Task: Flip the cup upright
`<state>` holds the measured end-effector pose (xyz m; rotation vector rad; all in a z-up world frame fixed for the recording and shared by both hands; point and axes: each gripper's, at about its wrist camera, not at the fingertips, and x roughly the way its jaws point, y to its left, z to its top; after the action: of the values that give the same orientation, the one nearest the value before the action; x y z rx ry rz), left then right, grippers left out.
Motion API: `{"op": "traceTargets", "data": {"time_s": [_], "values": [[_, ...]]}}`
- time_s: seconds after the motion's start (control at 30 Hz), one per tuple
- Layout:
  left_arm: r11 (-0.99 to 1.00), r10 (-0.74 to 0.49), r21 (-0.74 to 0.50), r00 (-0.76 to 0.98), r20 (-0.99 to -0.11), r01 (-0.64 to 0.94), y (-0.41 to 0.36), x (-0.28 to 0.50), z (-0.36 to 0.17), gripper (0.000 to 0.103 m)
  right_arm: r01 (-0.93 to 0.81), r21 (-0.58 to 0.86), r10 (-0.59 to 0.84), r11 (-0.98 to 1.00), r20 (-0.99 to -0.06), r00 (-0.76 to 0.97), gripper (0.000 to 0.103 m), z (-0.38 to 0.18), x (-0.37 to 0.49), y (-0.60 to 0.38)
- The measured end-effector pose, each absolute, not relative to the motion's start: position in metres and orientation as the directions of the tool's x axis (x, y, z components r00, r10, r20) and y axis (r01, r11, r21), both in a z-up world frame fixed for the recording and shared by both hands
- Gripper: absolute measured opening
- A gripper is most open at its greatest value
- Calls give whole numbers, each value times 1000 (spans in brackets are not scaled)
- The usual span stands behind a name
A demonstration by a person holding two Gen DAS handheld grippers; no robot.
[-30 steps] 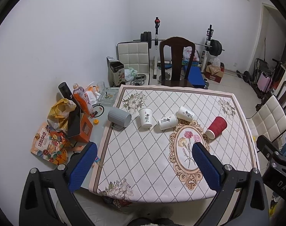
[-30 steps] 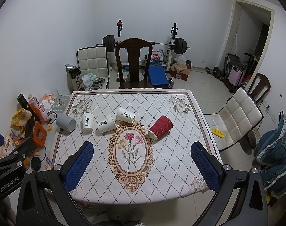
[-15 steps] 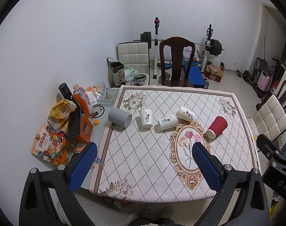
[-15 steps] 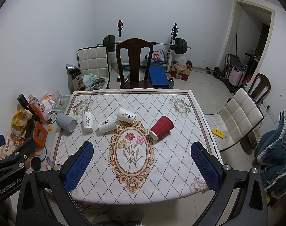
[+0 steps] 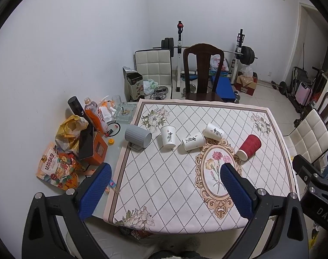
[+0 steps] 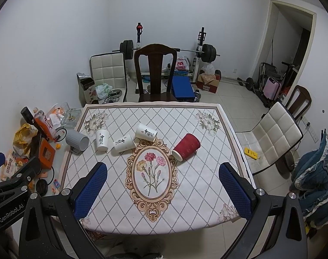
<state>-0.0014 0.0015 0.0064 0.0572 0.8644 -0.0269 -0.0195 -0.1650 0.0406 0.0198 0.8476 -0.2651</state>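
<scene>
Several cups lie on their sides on the patterned tablecloth (image 5: 164, 181): a grey ribbed mug (image 5: 138, 136) at the left edge, three white paper cups (image 5: 168, 136) (image 5: 193, 140) (image 5: 213, 131) in the middle, and a red ribbed cup (image 5: 250, 147) to the right. In the right wrist view they are the grey mug (image 6: 77, 140), the white cups (image 6: 102, 139) (image 6: 124, 142) (image 6: 145, 132) and the red cup (image 6: 186, 146). My left gripper (image 5: 164, 191) is open and empty, high above the table's near side. My right gripper (image 6: 163, 191) is open and empty too, well short of the cups.
A dark wooden chair (image 5: 204, 71) stands at the far side, a white padded chair (image 6: 274, 133) at the right. Bottles, bags and boxes (image 5: 82, 138) crowd the glass strip left of the cloth. Weight equipment (image 6: 164, 49) stands by the far wall.
Both views have shifted only slightly; the cups have not moved and both grippers stay open.
</scene>
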Motion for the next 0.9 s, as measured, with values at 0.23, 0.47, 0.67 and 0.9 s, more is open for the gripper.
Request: {"op": "traceTargets", "data": {"time_s": [0.23,0.47,0.67,0.9], "values": [[998,-2,37,647,-762,47,2,0,7,103,239,-89,-224,967,-743,631,103,41,-19,-164],[998,0,38,649,-760,45,2,-1,7,103,240,-88,-224,967,-743,631,103,41,-19,-164],[998,-1,38,651,-759,46,2,0,7,103,239,-88,-224,967,-743,630,103,40,-19,-164],[998,6,44,641,-768,43,-1,5,5,103,230,-87,-216,969,-750,625,103,41,-17,-162]]}}
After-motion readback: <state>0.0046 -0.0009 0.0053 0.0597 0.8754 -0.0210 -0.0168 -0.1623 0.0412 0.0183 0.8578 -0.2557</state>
